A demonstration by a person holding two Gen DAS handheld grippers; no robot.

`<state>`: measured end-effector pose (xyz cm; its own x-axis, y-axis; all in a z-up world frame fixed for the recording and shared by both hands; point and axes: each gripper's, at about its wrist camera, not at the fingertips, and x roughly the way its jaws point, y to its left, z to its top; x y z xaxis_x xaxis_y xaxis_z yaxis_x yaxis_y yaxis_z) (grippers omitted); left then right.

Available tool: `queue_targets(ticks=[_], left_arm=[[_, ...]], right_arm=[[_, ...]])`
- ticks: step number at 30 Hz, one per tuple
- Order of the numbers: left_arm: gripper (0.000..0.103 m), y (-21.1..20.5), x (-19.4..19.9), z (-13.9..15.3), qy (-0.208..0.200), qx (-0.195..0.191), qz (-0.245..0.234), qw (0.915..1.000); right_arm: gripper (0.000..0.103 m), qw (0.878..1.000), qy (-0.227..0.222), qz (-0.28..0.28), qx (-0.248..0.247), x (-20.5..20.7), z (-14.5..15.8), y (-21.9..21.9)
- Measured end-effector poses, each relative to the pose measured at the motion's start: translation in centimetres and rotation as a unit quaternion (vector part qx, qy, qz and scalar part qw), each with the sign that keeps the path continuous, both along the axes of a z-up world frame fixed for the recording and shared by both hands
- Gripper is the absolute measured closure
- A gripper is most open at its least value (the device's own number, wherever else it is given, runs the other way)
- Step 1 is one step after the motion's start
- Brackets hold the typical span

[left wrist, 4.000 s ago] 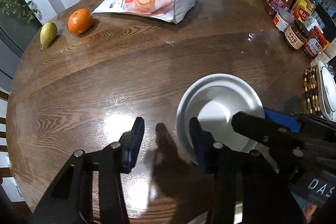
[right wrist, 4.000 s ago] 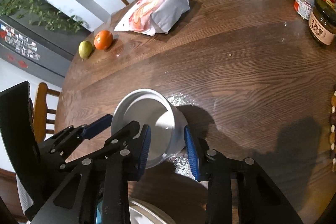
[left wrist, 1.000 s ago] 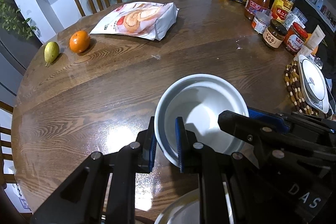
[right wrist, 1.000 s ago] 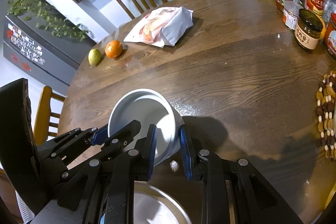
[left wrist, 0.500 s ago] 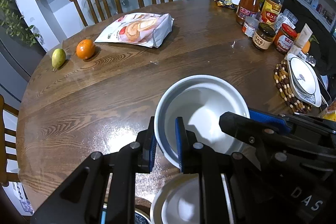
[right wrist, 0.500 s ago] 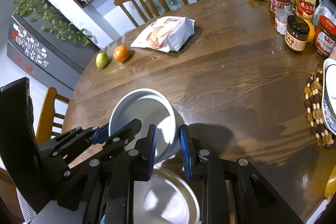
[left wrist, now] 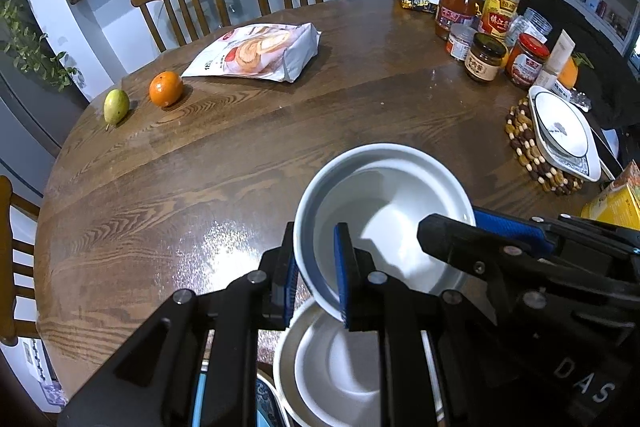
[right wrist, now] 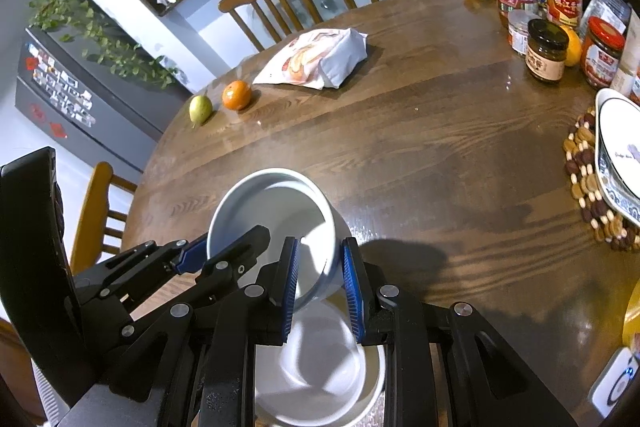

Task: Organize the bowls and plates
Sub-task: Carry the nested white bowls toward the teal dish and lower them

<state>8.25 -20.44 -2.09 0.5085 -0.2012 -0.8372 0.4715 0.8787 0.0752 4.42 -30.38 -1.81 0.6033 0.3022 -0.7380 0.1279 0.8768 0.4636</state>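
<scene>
Left wrist view: both the left gripper (left wrist: 314, 277) and right gripper (right wrist: 320, 281) pinch opposite rims of a white bowl (left wrist: 384, 223), lifted above another bowl (left wrist: 336, 367).

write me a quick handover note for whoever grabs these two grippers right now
Left gripper: shut on the near-left rim of the white bowl.
Right gripper: shut on the opposite rim of the same bowl, so both carry it, lifted clear of the table.
Below the bowl, at the near edge, sits a second white bowl.
A stack of patterned plates rests on the beaded mat at the right.
Done: bowl picked up.
Left: probably lower it into the bowl below and let go with both.
</scene>
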Motion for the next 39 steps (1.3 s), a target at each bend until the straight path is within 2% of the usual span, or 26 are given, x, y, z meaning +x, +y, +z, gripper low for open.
queue_targets(ticks=[39], left_arm=[[0.088,0.6,-6.9,-0.5,-0.002,0.004,0.000,1.0000]], right_arm=[[0.078,1.000,0.007,0.006,-0.002,-6.6,-0.3,0.8]])
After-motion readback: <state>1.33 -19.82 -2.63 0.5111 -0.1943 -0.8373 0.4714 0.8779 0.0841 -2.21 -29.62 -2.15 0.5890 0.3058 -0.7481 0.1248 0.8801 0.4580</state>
